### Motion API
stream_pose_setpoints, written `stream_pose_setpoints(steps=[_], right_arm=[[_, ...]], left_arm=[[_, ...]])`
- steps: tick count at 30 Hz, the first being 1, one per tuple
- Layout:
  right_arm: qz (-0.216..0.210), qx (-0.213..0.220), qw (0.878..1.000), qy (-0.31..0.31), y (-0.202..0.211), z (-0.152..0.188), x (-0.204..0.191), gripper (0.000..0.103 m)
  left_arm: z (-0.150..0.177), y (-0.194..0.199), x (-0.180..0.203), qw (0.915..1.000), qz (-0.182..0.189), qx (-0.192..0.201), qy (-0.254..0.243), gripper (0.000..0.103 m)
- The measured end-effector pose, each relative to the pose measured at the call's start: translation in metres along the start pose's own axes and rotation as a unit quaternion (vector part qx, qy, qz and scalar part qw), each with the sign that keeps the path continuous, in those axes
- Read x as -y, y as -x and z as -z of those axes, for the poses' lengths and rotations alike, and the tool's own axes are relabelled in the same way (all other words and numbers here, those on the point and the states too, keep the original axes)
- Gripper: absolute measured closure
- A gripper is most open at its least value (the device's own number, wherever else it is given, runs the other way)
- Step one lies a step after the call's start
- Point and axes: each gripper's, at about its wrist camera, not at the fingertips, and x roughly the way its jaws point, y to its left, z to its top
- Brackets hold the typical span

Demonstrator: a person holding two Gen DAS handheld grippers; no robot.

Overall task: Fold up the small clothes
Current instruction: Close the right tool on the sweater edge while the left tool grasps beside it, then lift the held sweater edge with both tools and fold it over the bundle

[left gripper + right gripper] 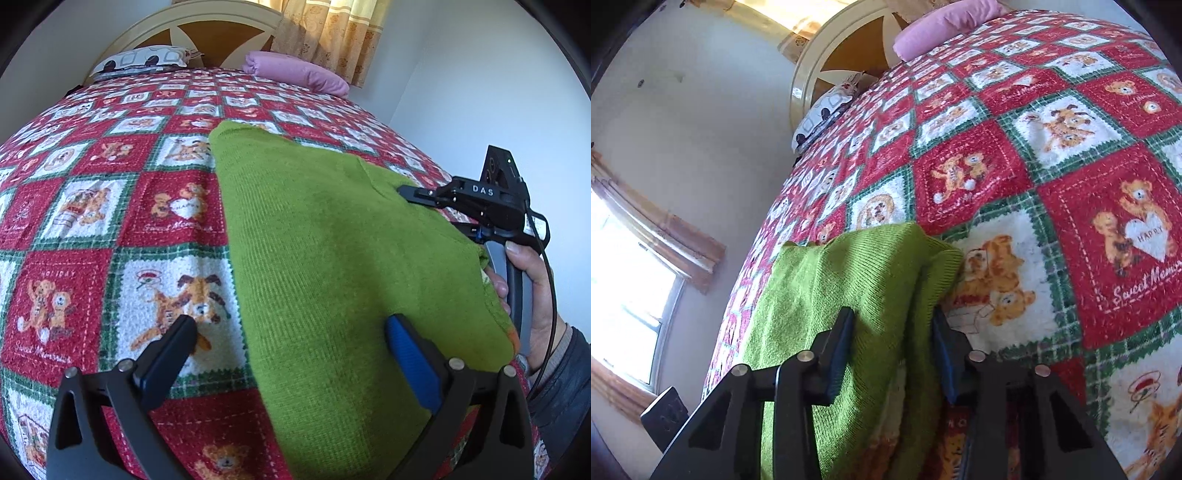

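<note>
Green knit garment [325, 258] lies flat on the bed's teddy-bear quilt [110, 206], long axis running from the near edge toward the headboard [207, 33]. Left tongs [291, 354] spread open, one finger over the knit, gripping nothing. Right tongs [892, 350] straddle a raised fold of the garment; pads look pressed on it.

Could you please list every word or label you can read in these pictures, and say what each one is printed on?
"DAS": right gripper, on its black body.
"HOLIDAY": red square of the bedspread.
"Sweet Memories": script on its red squares; partly blurred.
"HAPPY": white heart on a red square; last letters unclear.
Far squares: too small to read.
</note>
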Motion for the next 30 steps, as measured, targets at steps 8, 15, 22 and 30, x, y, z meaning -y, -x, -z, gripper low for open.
stream_pose_setpoints(steps=[8, 15, 22, 30], right_arm=[[0.028, -0.006, 0.999, -0.028, -0.006, -0.001, -0.004, 0.067], [0.037, 0.025, 0.999, -0.012, 0.014, 0.012, -0.031, 0.079], [0.011, 0.046, 0.999, -0.001, 0.045, 0.033, -0.067, 0.081], [-0.037, 0.038, 0.998, 0.02, 0.055, 0.066, -0.114, 0.084]], left_arm=[[-0.001, -0.006, -0.003, 0.998, 0.058, -0.022, 0.013, 0.015], [-0.008, 0.007, 0.005, 0.9982, 0.055, -0.025, -0.008, 0.054], [-0.013, 0.04, 0.009, 0.9992, 0.028, -0.015, -0.023, 0.071], [0.006, 0.104, 0.006, 0.9988, 0.021, 0.016, -0.042, 0.072]])
